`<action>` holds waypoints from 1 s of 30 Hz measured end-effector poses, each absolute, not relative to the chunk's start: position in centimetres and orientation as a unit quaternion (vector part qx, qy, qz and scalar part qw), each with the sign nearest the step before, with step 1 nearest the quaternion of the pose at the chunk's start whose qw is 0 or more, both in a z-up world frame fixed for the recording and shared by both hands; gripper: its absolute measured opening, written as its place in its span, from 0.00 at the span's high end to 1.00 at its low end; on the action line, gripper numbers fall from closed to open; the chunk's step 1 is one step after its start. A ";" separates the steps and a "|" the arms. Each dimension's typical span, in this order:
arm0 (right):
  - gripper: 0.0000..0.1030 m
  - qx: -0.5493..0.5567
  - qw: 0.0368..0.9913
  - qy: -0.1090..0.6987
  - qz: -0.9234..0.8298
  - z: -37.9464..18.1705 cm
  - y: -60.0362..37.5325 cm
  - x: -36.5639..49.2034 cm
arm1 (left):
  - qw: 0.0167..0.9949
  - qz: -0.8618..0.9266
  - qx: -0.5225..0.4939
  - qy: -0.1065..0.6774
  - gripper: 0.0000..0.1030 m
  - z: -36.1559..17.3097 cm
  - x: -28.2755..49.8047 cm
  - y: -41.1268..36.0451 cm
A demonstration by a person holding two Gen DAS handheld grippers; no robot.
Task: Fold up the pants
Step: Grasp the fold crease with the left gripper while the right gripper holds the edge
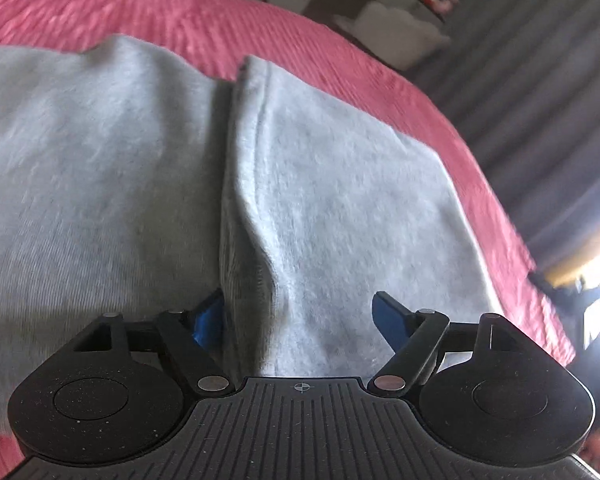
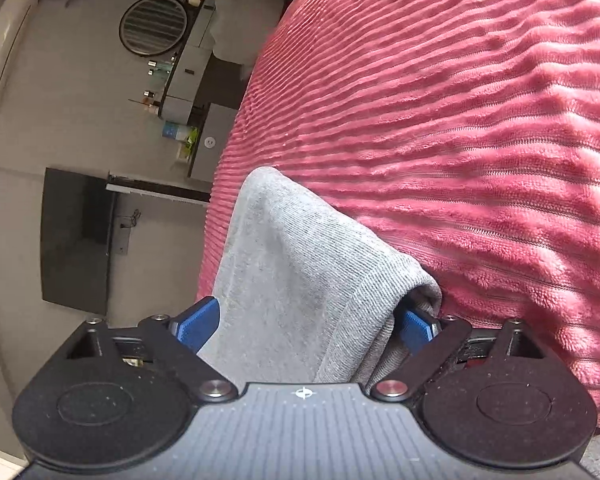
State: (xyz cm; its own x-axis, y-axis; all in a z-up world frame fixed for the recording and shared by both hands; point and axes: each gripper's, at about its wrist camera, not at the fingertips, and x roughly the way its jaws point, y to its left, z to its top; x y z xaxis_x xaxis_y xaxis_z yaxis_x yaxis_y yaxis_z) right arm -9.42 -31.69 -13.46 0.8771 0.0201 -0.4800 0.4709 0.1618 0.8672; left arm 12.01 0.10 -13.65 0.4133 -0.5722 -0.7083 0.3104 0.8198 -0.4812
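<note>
Left wrist view, grey pants (image 1: 340,184) lengthwise away (pink bedspread (image 1: 180,12) beneath)

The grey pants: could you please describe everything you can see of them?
The grey pants are soft, fleecy knit fabric, lying folded on a ribbed pink bedspread. In the left wrist view a raised fold runs down the middle, with a hemmed end at the far edge. That fold sits between the open blue fingers of the left gripper. In the right wrist view a bunched part of the pants stands between the wide-open fingers of the right gripper, draped over the right one.
</note>
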 end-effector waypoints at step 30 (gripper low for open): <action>0.47 0.536 0.774 0.243 -0.233 -10.9 -30.4 -8.6 | 0.886 -0.183 -0.067 0.421 0.84 -11.1 8.7 -0.3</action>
